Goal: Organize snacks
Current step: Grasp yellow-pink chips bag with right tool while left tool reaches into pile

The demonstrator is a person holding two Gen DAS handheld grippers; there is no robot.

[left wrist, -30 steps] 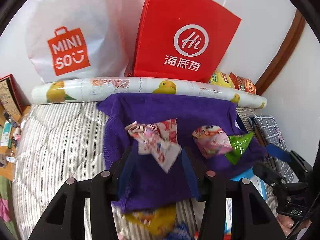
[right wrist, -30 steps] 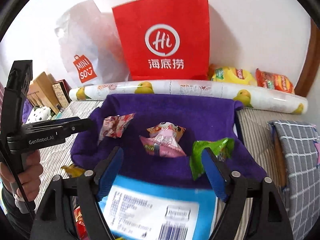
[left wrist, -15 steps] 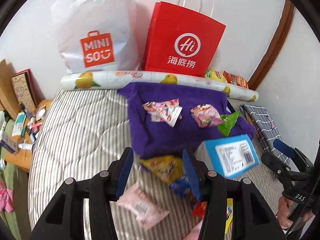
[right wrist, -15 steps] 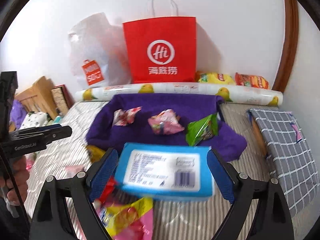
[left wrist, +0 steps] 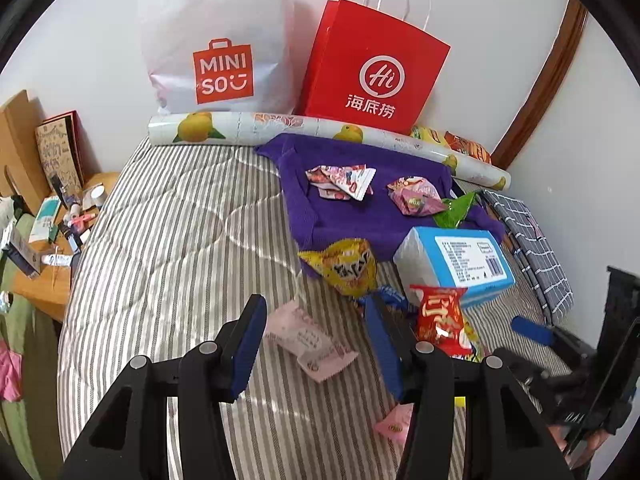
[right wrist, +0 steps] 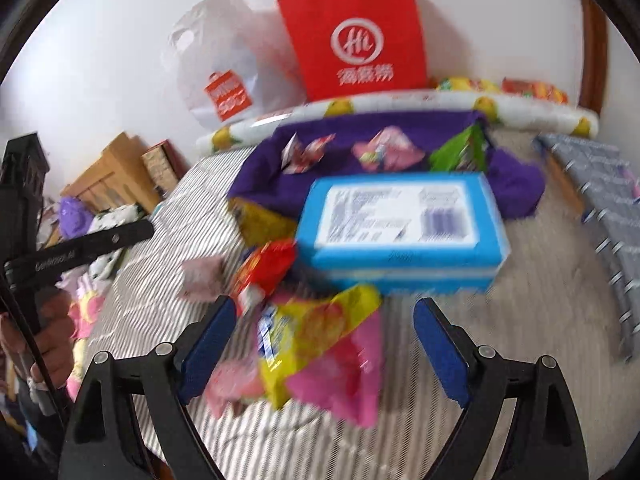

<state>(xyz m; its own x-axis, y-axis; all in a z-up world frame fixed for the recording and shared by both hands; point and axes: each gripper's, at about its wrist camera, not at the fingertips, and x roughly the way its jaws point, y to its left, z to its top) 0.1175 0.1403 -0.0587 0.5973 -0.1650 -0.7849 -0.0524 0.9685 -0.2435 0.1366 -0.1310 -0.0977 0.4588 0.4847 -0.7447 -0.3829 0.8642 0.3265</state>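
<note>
Left gripper [left wrist: 314,328]: jaws partly spread, nothing between the pads; it hangs above the bed, pointing steeply down.
Pink wrapper [left wrist: 310,340]: flat on the bed, in the gap between the left gripper's fingers, touching neither.
Yellow snack bag [left wrist: 344,266]: beyond the left gripper, at the near edge of the purple cloth.
Red snack bag [left wrist: 440,320]: just right of the left gripper's right finger, leaning against the blue box.
Blue box [left wrist: 456,264]: on the bed, label up, at the near right corner of the purple cloth.
Right gripper [right wrist: 324,332]: jaws spread wide and empty; view blurred.
Yellow and pink packets [right wrist: 320,344]: a loose heap on the bed, lying between the right gripper's fingers, with no pad pressing on them; the blue box sits just beyond.
Purple cloth [left wrist: 320,216]: spread on the bed, carrying three packets in a row: a pink-and-white one [left wrist: 340,182], a crumpled pink one [left wrist: 414,200], a green one [left wrist: 456,210].
Bed [left wrist: 172,240]: striped quilted cover.
Room: a wooden side table [left wrist: 44,280] with small clutter at far left; a roll printed with fruit [left wrist: 280,126] along the wall; a white shopping bag [left wrist: 216,40] and a red paper bag [left wrist: 372,72] upright behind it; a checked grey cloth [left wrist: 532,240] at right.
Hand [right wrist: 52,332]: at the left edge of the right view, gripping the handle of the left gripper.
</note>
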